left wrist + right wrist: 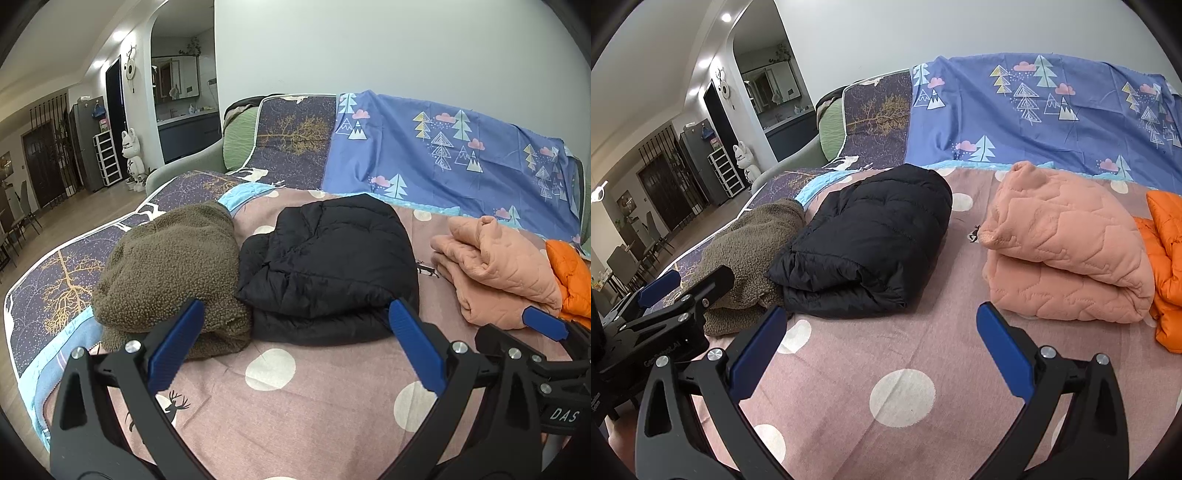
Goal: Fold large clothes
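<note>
A folded black puffer jacket (328,266) lies on the pink dotted bedspread (295,417), also in the right wrist view (864,240). A folded brown fleece (173,273) lies left of it, touching it (750,258). A folded peach quilted garment (495,273) lies to the right (1067,251), with an unfolded orange puffer jacket (1167,266) beside it (572,280). My left gripper (295,317) is open and empty, just in front of the black jacket. My right gripper (882,321) is open and empty above the bedspread, between the black jacket and the peach garment.
A blue tree-print sheet (443,147) covers the sofa back. A dark tree-print cover (66,280) lies along the left edge. The room floor, a white figurine (131,155) and chairs lie beyond at left. My right gripper shows in the left wrist view (546,325).
</note>
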`<state>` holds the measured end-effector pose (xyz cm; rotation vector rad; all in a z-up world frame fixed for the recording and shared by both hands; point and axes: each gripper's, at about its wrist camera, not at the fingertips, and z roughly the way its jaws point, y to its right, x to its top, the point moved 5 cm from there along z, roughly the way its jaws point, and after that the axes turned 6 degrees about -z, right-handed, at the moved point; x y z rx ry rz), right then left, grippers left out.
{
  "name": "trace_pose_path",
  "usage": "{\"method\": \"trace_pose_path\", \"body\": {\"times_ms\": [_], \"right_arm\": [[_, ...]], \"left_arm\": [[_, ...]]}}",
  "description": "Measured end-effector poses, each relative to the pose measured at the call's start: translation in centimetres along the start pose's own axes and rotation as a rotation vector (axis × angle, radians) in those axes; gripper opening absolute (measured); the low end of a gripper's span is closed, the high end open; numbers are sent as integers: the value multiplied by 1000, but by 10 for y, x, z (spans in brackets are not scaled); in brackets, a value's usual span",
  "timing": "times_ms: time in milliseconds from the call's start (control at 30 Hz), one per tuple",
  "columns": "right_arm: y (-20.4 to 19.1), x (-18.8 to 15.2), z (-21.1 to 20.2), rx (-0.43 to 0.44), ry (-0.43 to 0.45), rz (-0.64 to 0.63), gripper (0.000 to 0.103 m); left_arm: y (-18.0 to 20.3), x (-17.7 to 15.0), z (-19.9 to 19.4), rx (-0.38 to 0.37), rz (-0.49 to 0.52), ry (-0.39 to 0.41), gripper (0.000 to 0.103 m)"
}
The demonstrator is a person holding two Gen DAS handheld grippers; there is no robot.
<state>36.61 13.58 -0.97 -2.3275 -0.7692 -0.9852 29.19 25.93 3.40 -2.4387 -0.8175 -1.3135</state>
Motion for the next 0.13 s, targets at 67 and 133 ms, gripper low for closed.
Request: {"method": "trace_pose_path", "body": {"times_ms": [67, 133], "right_arm": [[0, 0, 0, 1, 1, 2, 102], [1, 0, -1, 2, 2, 3, 102]], "left_arm": [[0, -1, 1, 11, -1, -6, 101], [0, -2, 3, 11, 3, -11, 101]]}}
